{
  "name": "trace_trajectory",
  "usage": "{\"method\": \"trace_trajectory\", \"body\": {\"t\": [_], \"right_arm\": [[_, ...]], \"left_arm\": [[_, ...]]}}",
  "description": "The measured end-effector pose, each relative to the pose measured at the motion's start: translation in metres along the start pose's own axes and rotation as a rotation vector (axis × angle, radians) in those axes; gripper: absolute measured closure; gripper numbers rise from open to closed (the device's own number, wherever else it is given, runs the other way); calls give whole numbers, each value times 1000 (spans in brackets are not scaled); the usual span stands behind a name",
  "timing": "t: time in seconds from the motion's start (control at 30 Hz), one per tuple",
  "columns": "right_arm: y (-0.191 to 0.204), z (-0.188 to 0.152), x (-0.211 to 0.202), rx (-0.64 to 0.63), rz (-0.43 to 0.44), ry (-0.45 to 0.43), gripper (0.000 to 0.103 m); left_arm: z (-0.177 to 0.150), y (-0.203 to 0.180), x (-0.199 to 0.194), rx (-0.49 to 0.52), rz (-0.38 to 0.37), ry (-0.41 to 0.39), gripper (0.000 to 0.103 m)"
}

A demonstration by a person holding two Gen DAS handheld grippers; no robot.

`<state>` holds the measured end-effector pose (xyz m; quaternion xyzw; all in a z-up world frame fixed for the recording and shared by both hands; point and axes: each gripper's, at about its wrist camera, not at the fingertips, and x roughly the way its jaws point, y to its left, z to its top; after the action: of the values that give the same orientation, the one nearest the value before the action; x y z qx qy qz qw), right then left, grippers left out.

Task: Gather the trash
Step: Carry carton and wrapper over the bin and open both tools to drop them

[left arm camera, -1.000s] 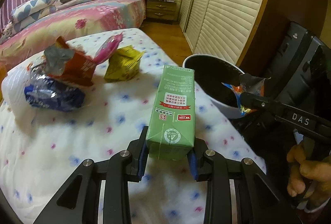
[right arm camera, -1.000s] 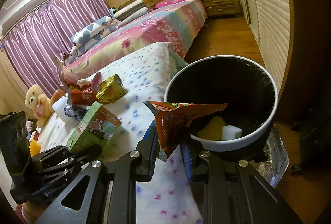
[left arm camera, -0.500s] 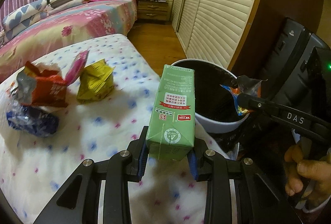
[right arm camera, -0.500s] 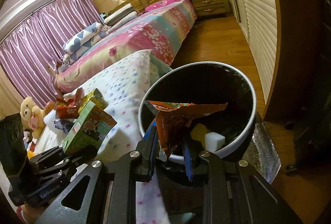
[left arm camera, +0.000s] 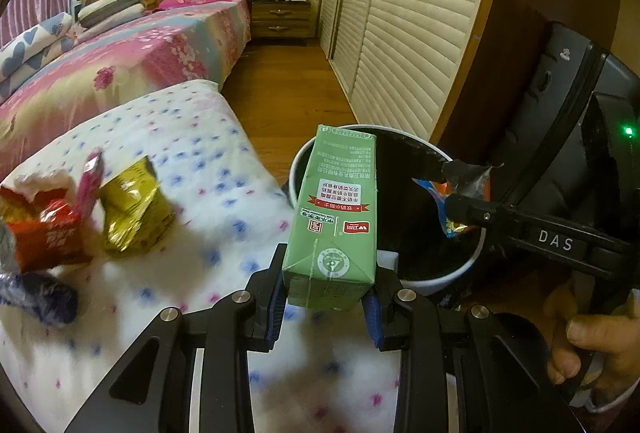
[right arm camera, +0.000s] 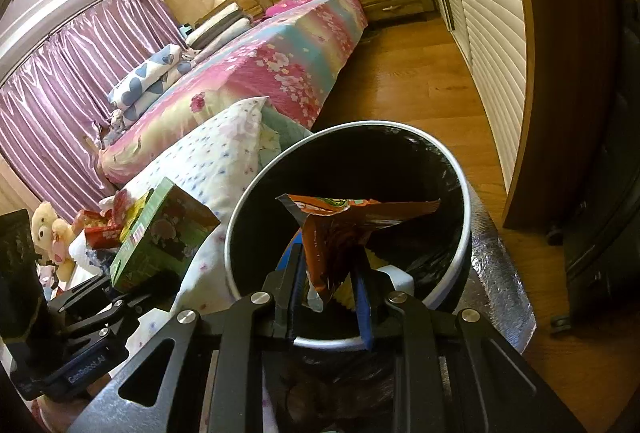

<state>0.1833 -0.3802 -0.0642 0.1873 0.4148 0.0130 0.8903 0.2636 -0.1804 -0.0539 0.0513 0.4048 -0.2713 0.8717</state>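
Note:
My left gripper is shut on a green drink carton and holds it at the near rim of the white, black-lined trash bin. The carton also shows in the right wrist view. My right gripper is shut on an orange snack wrapper and holds it over the open bin. The wrapper shows in the left wrist view over the bin. A white block lies inside the bin.
On the dotted white cushion lie a gold wrapper, a red wrapper and a dark blue wrapper. A pink bed, wood floor, louvered wardrobe doors and a black chair surround the bin.
Both grippers have moved toward the bin with their loads. The carton has gone from over the cushion to the bin's rim, and the wrapper now hangs over the bin's opening.

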Motion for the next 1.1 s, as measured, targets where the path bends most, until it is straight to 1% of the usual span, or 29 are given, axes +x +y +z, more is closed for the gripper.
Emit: {"method": "trace_trajectory", "body": {"t": [0.43,0.6,0.87,0.93,1.0,1.03,1.07,1.1], "right_arm": [[-15,13,10,18,-6,22,80],[-20,16,14,24,-10,33,77],[-27,21,15,30,-21,38,77],[-28,23,15,30,-21,40,73],[-31,24,14,44,-23,39,64],[-32,24,13,50,-18,37,62],[-33,24,13,55,-17,34,56],[-34,25,11,59,-18,29,51]], "left_arm": [[19,-9,29,12,-13,33,72],[21,-13,34,17,-8,40,72],[26,-15,43,4,-12,60,71],[26,-14,43,-2,-5,62,70],[25,-12,41,-12,-4,59,64],[25,-12,41,-17,-4,58,54],[23,-10,38,-28,0,50,45],[21,-9,35,-34,1,42,45]]}}
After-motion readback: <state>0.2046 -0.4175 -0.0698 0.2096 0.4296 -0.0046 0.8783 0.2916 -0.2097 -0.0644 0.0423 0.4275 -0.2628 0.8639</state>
